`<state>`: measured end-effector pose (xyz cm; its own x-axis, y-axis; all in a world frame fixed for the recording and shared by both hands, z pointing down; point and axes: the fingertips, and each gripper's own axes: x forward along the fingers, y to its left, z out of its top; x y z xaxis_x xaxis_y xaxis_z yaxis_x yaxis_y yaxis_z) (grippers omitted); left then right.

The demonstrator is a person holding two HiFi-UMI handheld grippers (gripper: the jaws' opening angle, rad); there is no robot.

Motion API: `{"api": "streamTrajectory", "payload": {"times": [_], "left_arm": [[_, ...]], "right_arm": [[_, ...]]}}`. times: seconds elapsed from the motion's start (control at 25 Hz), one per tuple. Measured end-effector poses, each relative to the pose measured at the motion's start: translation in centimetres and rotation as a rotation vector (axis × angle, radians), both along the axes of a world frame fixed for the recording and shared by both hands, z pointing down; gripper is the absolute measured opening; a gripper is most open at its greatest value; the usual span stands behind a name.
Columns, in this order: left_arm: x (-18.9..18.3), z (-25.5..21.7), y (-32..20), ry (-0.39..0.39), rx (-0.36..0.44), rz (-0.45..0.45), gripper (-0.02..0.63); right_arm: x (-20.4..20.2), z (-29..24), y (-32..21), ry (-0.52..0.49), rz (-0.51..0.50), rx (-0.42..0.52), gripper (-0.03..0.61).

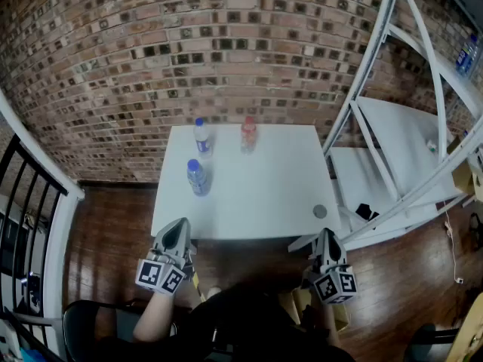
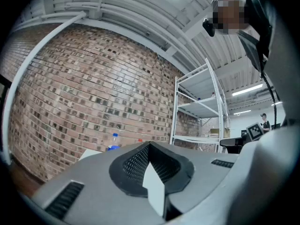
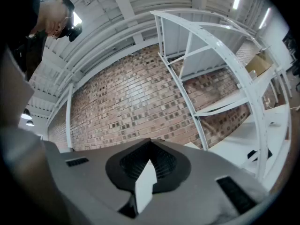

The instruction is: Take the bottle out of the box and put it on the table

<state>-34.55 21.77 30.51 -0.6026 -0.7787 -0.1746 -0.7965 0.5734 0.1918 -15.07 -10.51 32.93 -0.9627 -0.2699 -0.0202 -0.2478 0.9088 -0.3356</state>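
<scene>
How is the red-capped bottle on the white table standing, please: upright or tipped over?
Upright: the red-capped bottle stands on its base on the white table, cap uppermost.

In the left gripper view, the left gripper [image 2: 150,147] is covering almost all of the table [image 2: 90,154] with its own grey body. Only a blue cap [image 2: 115,136] and a bit of a red cap [image 2: 139,140] are showing above it. In the head view, a small round grey thing [image 1: 320,211] near the table's right front corner is looking too small to name. A dark thing [image 1: 367,211] is lying partly behind a shelf bar [image 1: 411,194].
</scene>
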Motion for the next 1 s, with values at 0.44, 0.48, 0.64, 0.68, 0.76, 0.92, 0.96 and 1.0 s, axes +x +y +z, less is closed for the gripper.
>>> {"api": "streamTrajectory", "payload": {"times": [0.44, 0.48, 0.64, 0.68, 0.76, 0.92, 0.96, 1.0], "left_arm": [[4.2, -0.4, -12.3, -0.017, 0.014, 0.206, 0.005], [4.9, -0.5, -13.6, -0.021, 0.010, 0.235, 0.005], [8.3, -0.7, -19.3, -0.039, 0.008, 0.349, 0.004], [9.2, -0.7, -20.7, -0.040, 0.013, 0.373, 0.005], [11.1, -0.7, -23.5, -0.038, 0.019, 0.428, 0.005], [15.0, -0.6, -28.3, -0.042, 0.003, 0.563, 0.005], [15.8, -0.5, -29.3, -0.042, 0.003, 0.596, 0.005], [16.4, -0.5, -30.1, -0.042, 0.005, 0.629, 0.005]], "right_arm": [[10.4, -0.2, -8.1, -0.030, 0.205, 0.017, 0.003], [11.8, -0.1, -8.8, -0.034, 0.232, 0.017, 0.003], [17.5, 0.5, -11.4, -0.035, 0.333, 0.019, 0.003], [18.8, 0.5, -12.0, -0.031, 0.354, 0.020, 0.003], [21.2, 0.3, -13.1, -0.020, 0.390, 0.024, 0.003], [25.2, -0.2, -13.8, 0.017, 0.457, 0.057, 0.003], [26.0, -0.3, -13.8, 0.022, 0.477, 0.068, 0.003], [26.8, -0.4, -13.8, 0.024, 0.500, 0.077, 0.003]]}}
